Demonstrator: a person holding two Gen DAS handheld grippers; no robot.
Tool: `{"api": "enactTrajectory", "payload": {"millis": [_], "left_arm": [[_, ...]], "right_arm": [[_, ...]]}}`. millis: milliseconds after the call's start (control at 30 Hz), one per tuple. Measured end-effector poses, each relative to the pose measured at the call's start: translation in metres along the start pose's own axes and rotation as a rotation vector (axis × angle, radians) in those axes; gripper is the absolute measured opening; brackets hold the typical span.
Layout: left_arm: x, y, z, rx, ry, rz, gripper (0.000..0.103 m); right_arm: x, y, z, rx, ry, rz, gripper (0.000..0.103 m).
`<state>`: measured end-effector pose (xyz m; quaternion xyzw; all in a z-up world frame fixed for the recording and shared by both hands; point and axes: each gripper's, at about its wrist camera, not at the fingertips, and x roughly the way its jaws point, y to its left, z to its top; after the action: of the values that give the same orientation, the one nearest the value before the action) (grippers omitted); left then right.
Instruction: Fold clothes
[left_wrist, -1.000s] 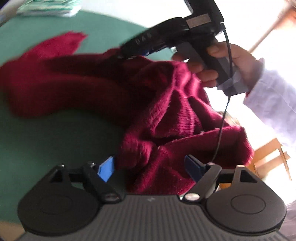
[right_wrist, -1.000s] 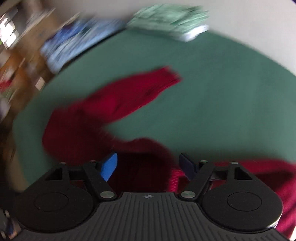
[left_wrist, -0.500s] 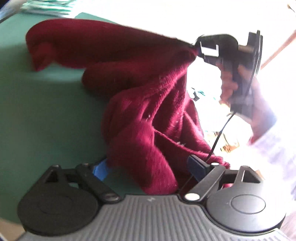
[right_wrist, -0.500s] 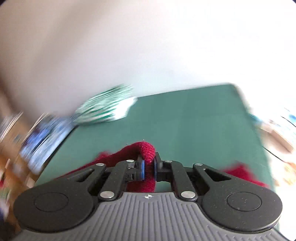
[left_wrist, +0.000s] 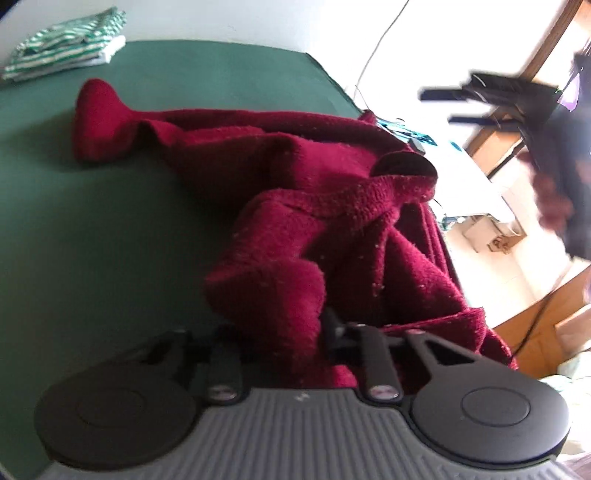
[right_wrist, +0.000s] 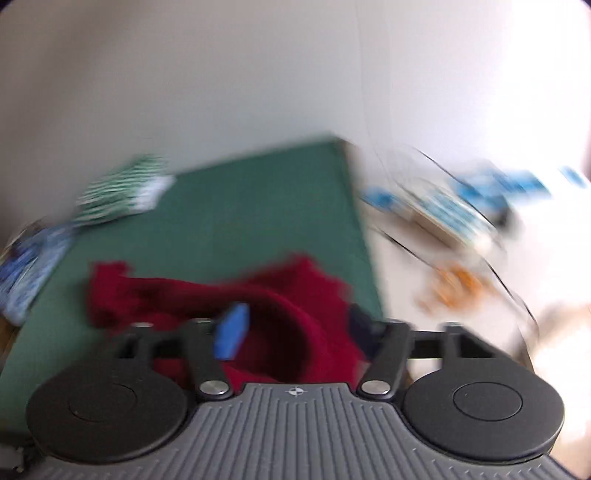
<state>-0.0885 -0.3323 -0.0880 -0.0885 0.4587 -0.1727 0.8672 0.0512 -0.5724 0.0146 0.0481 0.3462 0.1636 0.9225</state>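
Across the left half of the left wrist frame the green table (left_wrist: 92, 221) lies bare, its right edge running down behind the crumpled red sweater (left_wrist: 332, 206), which spills over that edge at lower right. The left gripper (left_wrist: 291, 343) is clenched on a thick fold of the sweater, which hides its fingertips. A folded striped garment (left_wrist: 62, 44) sits at upper left. Only this view shows the right gripper (left_wrist: 491, 103) from outside, blurred at upper right, with a hand (left_wrist: 554, 199) below it. The blurred right wrist view shows its jaws spread apart and empty above the sweater.
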Motion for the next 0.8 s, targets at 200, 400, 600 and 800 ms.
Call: {"api": "enactTrajectory", "payload": {"millis": [200, 400, 600, 800], "left_arm": [[-0.017, -0.001, -0.019, 0.053, -0.059, 0.080, 0.013], [-0.046, 0.024, -0.032, -0.020, -0.096, 0.142, 0.013], [-0.103, 0.065, -0.002, -0.035, -0.270, 0.290, 0.013], [-0.150, 0.149, 0.045, -0.062, -0.396, 0.421, 0.017]], "right_arm": [[0.105, 0.064, 0.024, -0.487, 0.160, 0.082, 0.077], [0.163, 0.072, 0.036, -0.429, 0.320, 0.173, 0.019], [0.126, 0.051, 0.076, -0.147, 0.131, 0.220, 0.009], [0.088, 0.026, 0.078, -0.011, -0.009, 0.095, 0.013]]}}
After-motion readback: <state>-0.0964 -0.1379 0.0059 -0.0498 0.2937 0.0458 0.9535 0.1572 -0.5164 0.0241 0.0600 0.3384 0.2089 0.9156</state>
